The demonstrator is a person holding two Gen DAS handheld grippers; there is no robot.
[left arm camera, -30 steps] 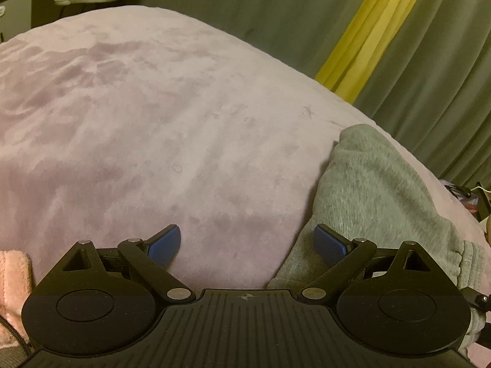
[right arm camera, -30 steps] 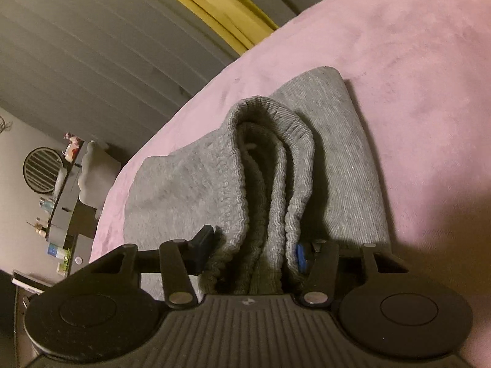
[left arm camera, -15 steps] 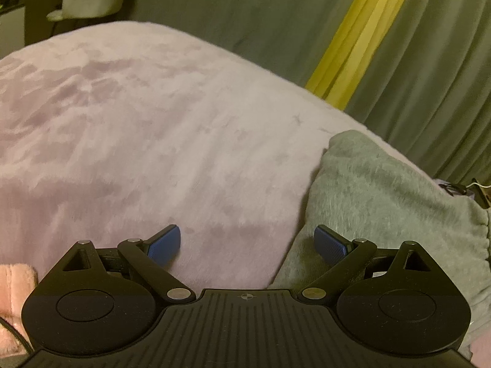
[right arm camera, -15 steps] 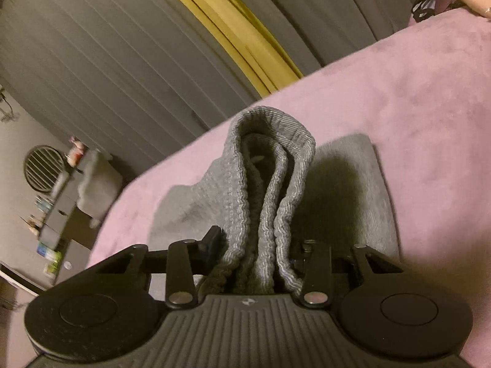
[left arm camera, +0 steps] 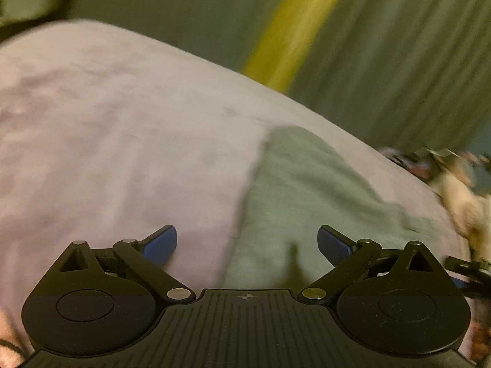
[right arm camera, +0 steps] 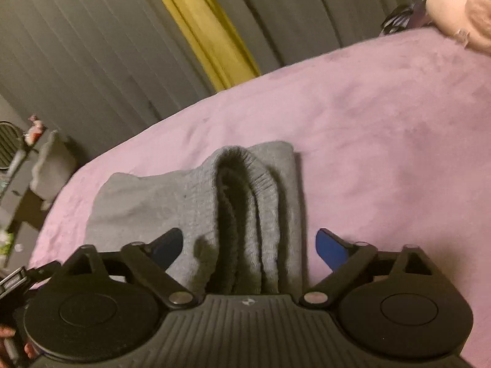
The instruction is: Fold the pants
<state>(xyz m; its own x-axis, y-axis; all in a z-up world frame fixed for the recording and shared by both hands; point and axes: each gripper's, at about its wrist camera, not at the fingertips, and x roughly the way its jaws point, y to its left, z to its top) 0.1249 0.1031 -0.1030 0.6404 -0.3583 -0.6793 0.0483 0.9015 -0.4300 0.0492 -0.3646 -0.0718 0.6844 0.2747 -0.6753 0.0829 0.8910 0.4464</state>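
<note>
Grey knitted pants [right arm camera: 245, 202] lie folded on the pink blanket, the ribbed waistband bunched upward in the middle. My right gripper [right arm camera: 248, 245] is open, its blue pads spread on either side of the waistband, not touching it. In the left wrist view the same pants [left arm camera: 307, 190] lie at the right, blurred. My left gripper [left arm camera: 247, 242] is open and empty, above the pants' left edge and the blanket.
The pink blanket [right arm camera: 383, 141] covers the bed [left arm camera: 107, 122]. Grey curtains with a yellow strip [right arm camera: 202, 27] hang behind. A pale plush object [right arm camera: 460, 6] lies at the far right corner. A shelf with small items [right arm camera: 18, 159] stands at the left.
My right gripper has opened and let go of the waistband, which has dropped onto the folded pants. My left gripper has shifted right over the pants' edge, staying open.
</note>
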